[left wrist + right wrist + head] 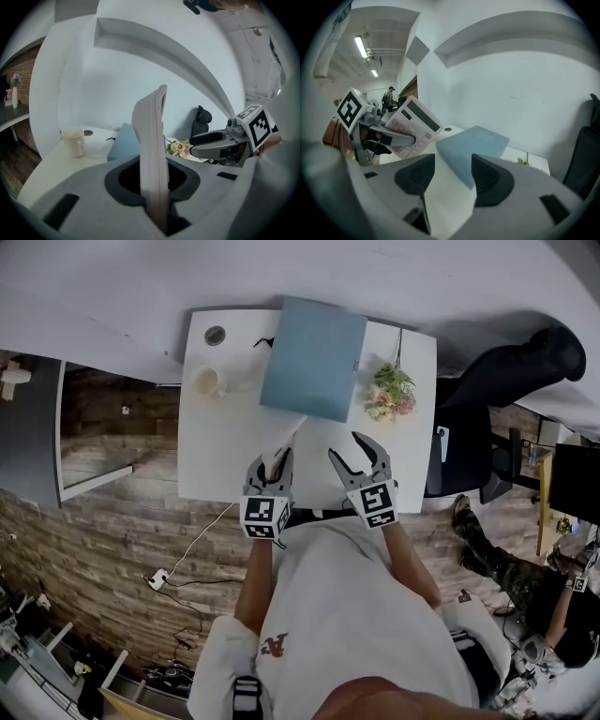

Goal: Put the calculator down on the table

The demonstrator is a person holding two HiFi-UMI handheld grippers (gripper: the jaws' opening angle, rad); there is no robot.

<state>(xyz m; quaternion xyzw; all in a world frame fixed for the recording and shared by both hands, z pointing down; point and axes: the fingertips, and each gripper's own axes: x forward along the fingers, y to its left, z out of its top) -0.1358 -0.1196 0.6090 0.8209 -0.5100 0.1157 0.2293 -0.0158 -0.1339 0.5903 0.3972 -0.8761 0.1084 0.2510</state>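
A white calculator (284, 442) stands on edge above the near part of the white table (220, 451), with my left gripper (272, 463) shut on its lower end. In the left gripper view the calculator (152, 140) shows edge-on, rising from between the jaws of the left gripper (154, 185). The right gripper view shows its keys and display (415, 125), tilted, in the left gripper (382, 133). My right gripper (345, 446) hovers just to the right, open and empty. Between its pads (487, 180) only bare table shows.
A flat blue box (314, 357) lies at the table's far middle, with a white cup (206, 381) to its left and a small bunch of flowers (392, 392) to its right. A black office chair (497, 399) stands beside the table's right edge.
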